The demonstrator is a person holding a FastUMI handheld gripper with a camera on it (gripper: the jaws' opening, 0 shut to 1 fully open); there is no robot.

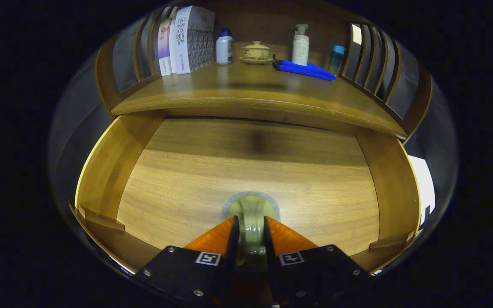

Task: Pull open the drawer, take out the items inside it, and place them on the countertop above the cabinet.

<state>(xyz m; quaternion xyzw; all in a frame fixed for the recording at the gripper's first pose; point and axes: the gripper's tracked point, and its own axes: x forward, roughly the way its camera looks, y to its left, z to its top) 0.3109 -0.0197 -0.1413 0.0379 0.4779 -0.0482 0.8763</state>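
The wooden drawer [109, 171] stands pulled open below me, and I look down onto its bare floor. My gripper [250, 220] is over the front middle of that floor. Both fingers press on a small pale green cup-like item [250, 209], which sticks out just ahead of the fingertips. A greyish ring surrounds it on the wood; I cannot tell whether it rests on the floor or hangs just above it. The countertop [246, 92] lies beyond the drawer, above its back edge.
At the back of the countertop stand books [188, 40], a white bottle with a blue cap [224, 47], a yellow lidded tea bowl on a saucer [256, 52], a pump bottle [301, 45], a blue folded item [304, 68] and a teal bottle [336, 57]. Slatted wooden rails flank the counter.
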